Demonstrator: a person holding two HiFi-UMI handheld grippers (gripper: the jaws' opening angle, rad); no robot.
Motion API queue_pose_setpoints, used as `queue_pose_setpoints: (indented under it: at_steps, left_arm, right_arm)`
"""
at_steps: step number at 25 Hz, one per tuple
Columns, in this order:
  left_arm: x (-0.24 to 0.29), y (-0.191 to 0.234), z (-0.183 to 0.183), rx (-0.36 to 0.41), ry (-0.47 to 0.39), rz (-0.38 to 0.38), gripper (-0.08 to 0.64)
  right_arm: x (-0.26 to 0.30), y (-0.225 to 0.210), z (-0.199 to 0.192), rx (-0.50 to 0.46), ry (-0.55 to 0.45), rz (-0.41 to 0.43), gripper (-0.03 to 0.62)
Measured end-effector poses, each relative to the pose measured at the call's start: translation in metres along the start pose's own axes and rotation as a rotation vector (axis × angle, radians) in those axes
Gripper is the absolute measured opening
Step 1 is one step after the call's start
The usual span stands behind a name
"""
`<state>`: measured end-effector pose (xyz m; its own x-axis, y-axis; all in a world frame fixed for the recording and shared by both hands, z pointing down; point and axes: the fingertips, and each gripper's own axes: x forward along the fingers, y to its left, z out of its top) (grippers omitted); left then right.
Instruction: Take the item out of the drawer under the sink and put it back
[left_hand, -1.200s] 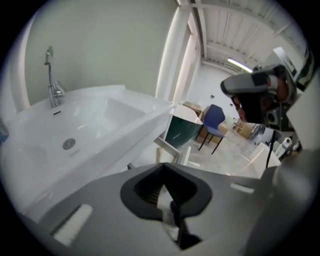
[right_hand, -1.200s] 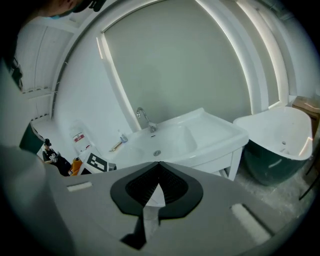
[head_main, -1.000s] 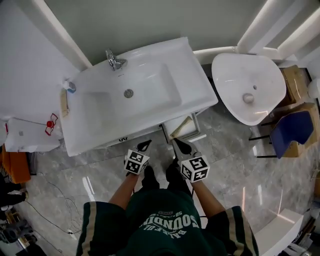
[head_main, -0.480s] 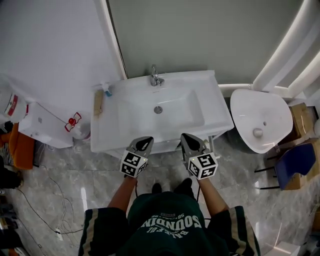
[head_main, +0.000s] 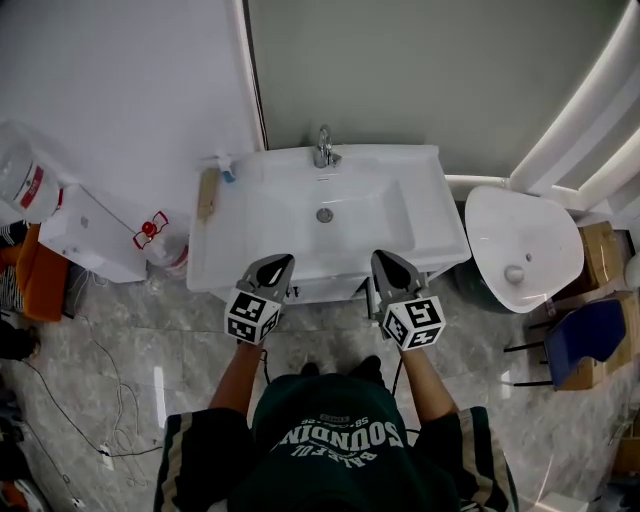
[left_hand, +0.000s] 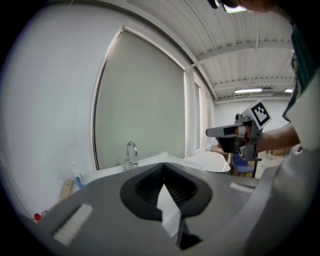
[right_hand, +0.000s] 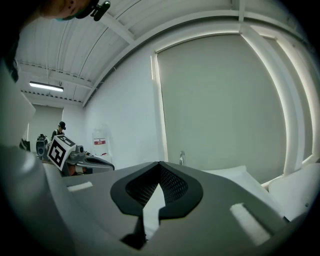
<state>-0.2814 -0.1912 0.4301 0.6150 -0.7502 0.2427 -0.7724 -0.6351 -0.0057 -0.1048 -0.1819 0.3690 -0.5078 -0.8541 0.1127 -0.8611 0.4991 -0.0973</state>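
The white sink cabinet (head_main: 330, 215) stands against the wall with a chrome faucet (head_main: 323, 150) at its back. Only a thin strip of its front (head_main: 325, 291) shows under the basin rim, and no drawer or item is visible. My left gripper (head_main: 276, 262) hovers over the front left edge of the sink, shut, with nothing between its jaws. My right gripper (head_main: 384, 258) hovers over the front right edge, also shut and empty. In the left gripper view the left gripper's (left_hand: 162, 165) jaws meet toward the faucet (left_hand: 131, 154); in the right gripper view the right gripper's (right_hand: 159, 164) jaws meet likewise.
A white oval basin (head_main: 520, 250) stands to the right, with a blue chair (head_main: 587, 340) and cardboard boxes (head_main: 600, 245) beyond it. On the left are a white box (head_main: 90, 235), a water jug (head_main: 25, 180) and cables (head_main: 100, 400) on the floor. A wooden brush (head_main: 207, 193) lies on the sink's left rim.
The head view has swung so that the sink sits square ahead. Both grippers have risen from near the cabinet front to above the sink's front edge. The opening seen earlier under the sink is out of sight.
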Motion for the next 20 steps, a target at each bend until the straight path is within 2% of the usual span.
queue_pose_setpoints:
  at_steps: [9, 20]
  left_arm:
    - [-0.012, 0.0, -0.001, -0.011, -0.013, 0.009, 0.049]
    - [-0.019, -0.005, -0.004, -0.018, -0.017, 0.0, 0.049]
  right_arm:
    - [-0.008, 0.006, 0.011, -0.029, -0.08, -0.005, 0.0]
    - [-0.011, 0.014, 0.005, -0.028, -0.061, 0.006, 0.0]
